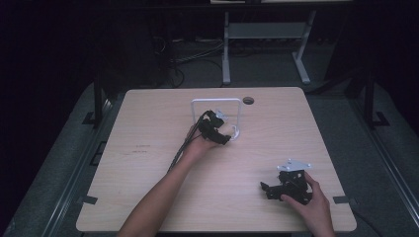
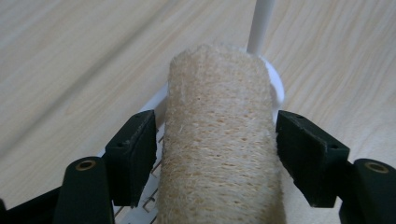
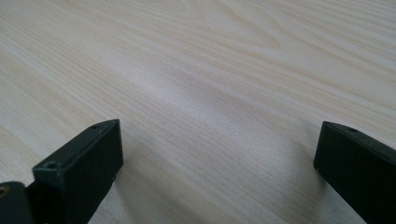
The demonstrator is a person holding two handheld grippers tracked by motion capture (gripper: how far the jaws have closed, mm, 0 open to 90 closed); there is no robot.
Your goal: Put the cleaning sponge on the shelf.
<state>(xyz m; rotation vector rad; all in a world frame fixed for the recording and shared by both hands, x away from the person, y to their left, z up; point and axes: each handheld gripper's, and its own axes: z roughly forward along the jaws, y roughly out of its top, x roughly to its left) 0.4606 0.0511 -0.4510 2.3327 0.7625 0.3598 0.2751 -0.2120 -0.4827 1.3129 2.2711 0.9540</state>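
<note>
Loofah (image 2: 219, 140): 1, on 1 white rack (image 1: 216, 101), between parted left claw (image 2: 215, 140); right claw (image 3: 219, 158) wide, empty.

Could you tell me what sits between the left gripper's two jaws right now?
In the left gripper view, a tan loofah roll stands between the left gripper's open jaws, over a white rack; small gaps show on either side.

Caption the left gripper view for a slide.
Left gripper open around a tan loofah roll on a white rack.
</note>
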